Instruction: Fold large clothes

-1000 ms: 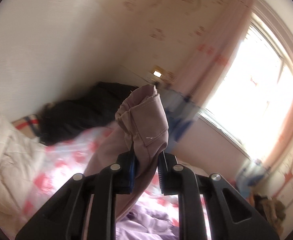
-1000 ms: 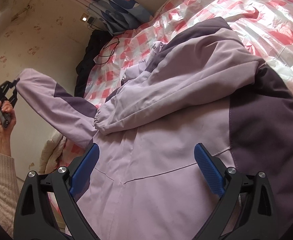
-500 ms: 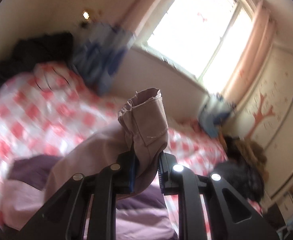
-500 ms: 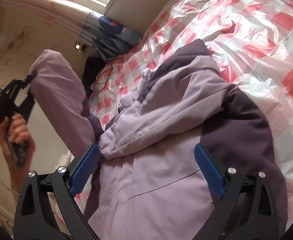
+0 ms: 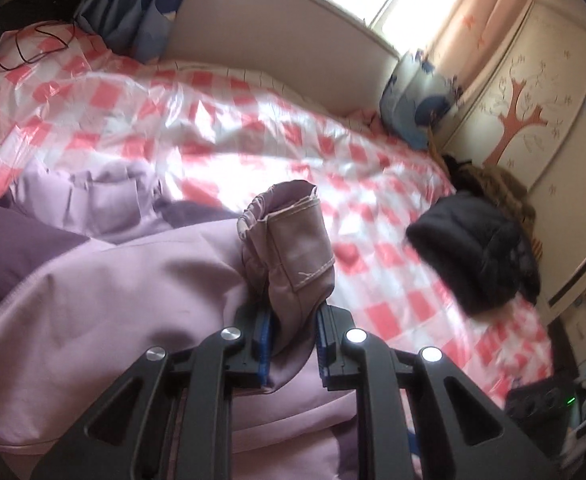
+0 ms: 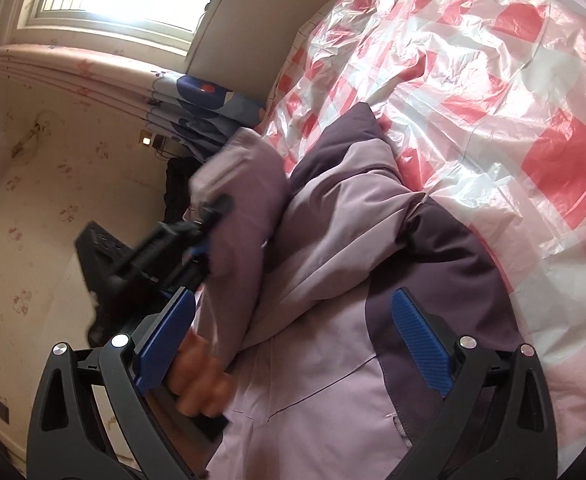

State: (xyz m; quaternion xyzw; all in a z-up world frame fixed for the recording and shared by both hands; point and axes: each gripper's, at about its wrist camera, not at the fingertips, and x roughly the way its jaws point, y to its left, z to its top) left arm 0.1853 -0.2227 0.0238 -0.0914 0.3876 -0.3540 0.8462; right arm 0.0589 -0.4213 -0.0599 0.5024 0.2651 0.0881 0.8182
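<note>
Left wrist view shows the left gripper [image 5: 291, 344] clamped on a sleeve cuff [image 5: 293, 240] of the lilac jacket [image 5: 105, 292], the cuff standing up beyond the fingertips and hiding the bed cover [image 5: 253, 128] behind it. Right wrist view has the right gripper [image 6: 293, 344] with fingers wide apart and nothing between the pads, above the jacket; a blurred hand [image 6: 201, 384] beside its left finger is partly hidden.
</note>
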